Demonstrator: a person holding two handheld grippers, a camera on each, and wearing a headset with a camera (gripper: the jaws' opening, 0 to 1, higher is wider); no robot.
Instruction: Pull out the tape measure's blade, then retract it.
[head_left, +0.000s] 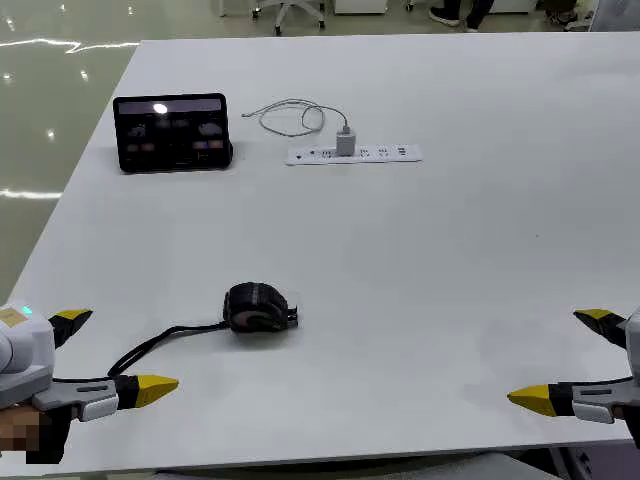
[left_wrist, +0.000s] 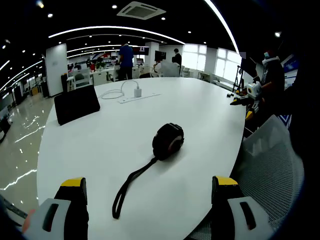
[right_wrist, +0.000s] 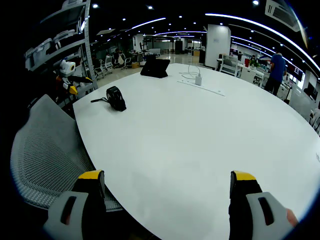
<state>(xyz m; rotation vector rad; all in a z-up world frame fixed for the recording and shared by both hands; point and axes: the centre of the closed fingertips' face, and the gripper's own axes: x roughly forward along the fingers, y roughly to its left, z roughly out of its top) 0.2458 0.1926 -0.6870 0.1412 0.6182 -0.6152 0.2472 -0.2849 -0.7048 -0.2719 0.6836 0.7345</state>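
A black tape measure (head_left: 258, 307) lies on the white table (head_left: 420, 260), its black wrist strap (head_left: 160, 343) trailing toward the near left. My left gripper (head_left: 125, 352) is open at the table's near left edge, its yellow tips just left of the strap. In the left gripper view the tape measure (left_wrist: 168, 140) sits ahead between the jaws, and the strap (left_wrist: 131, 187) reaches back toward them. My right gripper (head_left: 575, 358) is open at the near right edge, far from the tape measure (right_wrist: 115, 97). Nothing is held in either gripper.
A dark tablet (head_left: 172, 131) stands at the far left of the table. A white power strip (head_left: 354, 153) with a plugged charger and a coiled cable (head_left: 290, 116) lies behind the middle. A grey mesh chair (right_wrist: 42, 160) stands at the near edge. People stand in the room behind.
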